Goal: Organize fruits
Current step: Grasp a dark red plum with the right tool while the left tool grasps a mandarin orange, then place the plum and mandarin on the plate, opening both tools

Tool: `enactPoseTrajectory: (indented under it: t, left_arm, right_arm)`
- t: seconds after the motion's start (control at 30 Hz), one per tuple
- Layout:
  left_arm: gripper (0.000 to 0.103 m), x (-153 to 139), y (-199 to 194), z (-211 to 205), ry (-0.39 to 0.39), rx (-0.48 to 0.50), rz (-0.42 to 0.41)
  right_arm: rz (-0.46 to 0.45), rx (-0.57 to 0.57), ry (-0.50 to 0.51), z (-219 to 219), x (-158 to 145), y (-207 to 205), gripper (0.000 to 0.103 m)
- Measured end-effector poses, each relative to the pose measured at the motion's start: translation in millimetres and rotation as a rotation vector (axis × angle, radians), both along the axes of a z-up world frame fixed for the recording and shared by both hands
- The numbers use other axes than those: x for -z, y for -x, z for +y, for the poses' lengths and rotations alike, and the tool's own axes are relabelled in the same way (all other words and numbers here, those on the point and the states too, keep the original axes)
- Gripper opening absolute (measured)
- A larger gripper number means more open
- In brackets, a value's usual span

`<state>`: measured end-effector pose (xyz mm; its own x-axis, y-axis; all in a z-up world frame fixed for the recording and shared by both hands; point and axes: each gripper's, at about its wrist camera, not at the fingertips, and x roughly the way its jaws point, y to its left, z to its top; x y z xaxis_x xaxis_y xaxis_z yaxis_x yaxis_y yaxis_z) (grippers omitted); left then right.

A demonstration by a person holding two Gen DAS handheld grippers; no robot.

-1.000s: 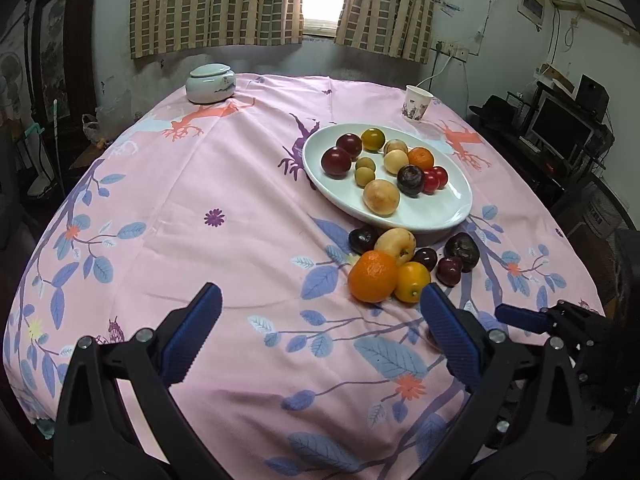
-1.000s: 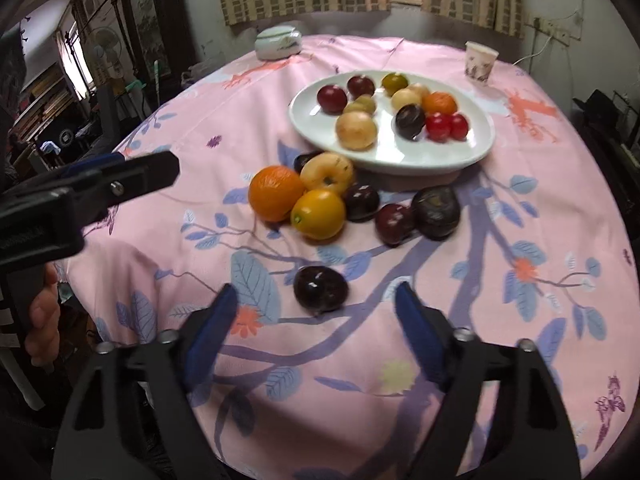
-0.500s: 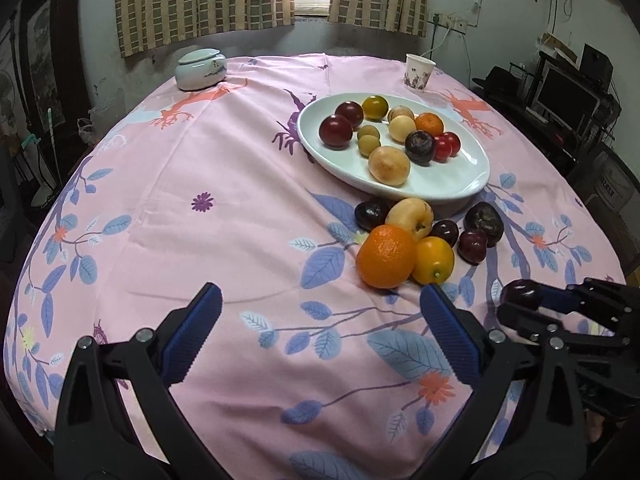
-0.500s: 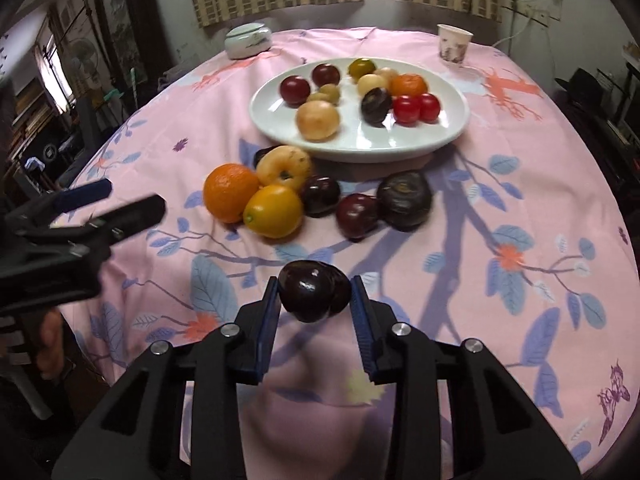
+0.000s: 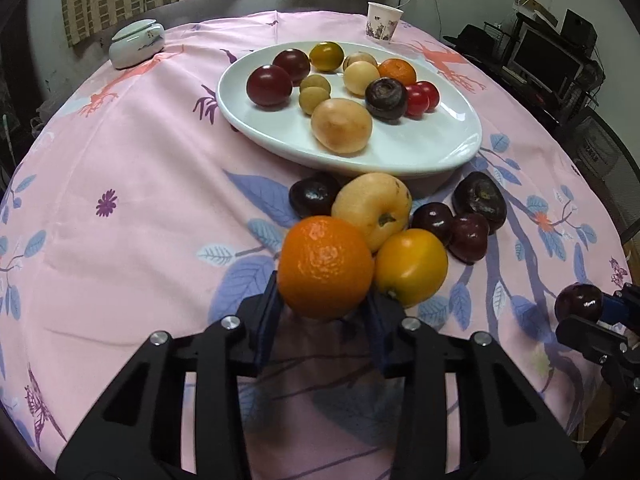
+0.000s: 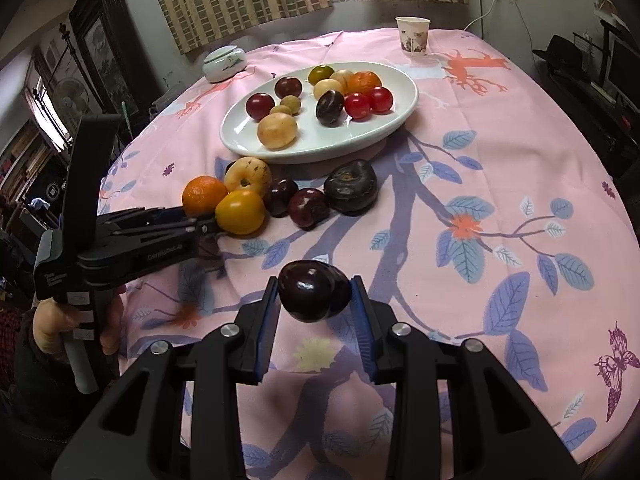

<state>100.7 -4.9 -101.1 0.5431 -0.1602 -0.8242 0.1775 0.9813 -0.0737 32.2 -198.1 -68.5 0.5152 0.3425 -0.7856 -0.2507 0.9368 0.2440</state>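
My left gripper (image 5: 324, 312) is shut on the large orange (image 5: 325, 266), which sits at the near left of a cluster of loose fruit on the pink cloth. My right gripper (image 6: 314, 304) is shut on a dark plum (image 6: 314, 296) and holds it just above the cloth, nearer than the cluster. That plum also shows at the right edge of the left wrist view (image 5: 578, 302). The white oval plate (image 5: 420, 152) lies beyond the cluster and holds several fruits. The left gripper also shows in the right wrist view (image 6: 200, 222).
Loose beside the orange lie a yellow-orange fruit (image 5: 410, 266), a pale apple (image 5: 372, 210) and several dark plums (image 5: 478, 200). A paper cup (image 5: 382, 22) and a lidded ceramic jar (image 5: 138, 42) stand at the far side. The table edge runs round all sides.
My left gripper moved forward and shut on the orange. My right gripper stays shut on the dark plum and has lifted it slightly and moved it back from the cluster.
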Motion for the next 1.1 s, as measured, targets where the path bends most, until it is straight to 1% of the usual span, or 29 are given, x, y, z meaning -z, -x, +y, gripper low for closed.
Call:
enactPoseTrajectory:
  t: [0.03,0.13,0.37,0.57,0.67,0.93,1.1]
  left_arm:
    - [0.038,0,-1,-1,0.006,0.000,0.001]
    - [0.037,-3,4,3,0.058,0.006,-0.013]
    - [0.037,-26,33,5,0.086,0.014,-0.075]
    - [0.037,-40,57,0,0.101,0.052,-0.097]
    - [0.037,-44,63,-1,0.112,0.070,-0.095]
    - [0.037,-53,62,5,0.109,0.057,-0.118]
    - [0.037,-63,44,8,0.097,0.058,-0.117]
  right_arm:
    - [0.001,0.000,0.000,0,0,1,0.036]
    - [0.001,-0.004,-0.001,1,-1,-1,0.036]
    - [-0.004,-0.036,0.006,14,-4,-1,0.036]
    - [-0.011,-0.044,0.011,20,-7,3,0.036]
    - [-0.017,-0.047,0.014,21,-9,5,0.036]
    - [-0.014,-0.054,0.006,21,-11,4,0.036]
    - [-0.023,-0.085,0.024,28,-21,-14,0.036]
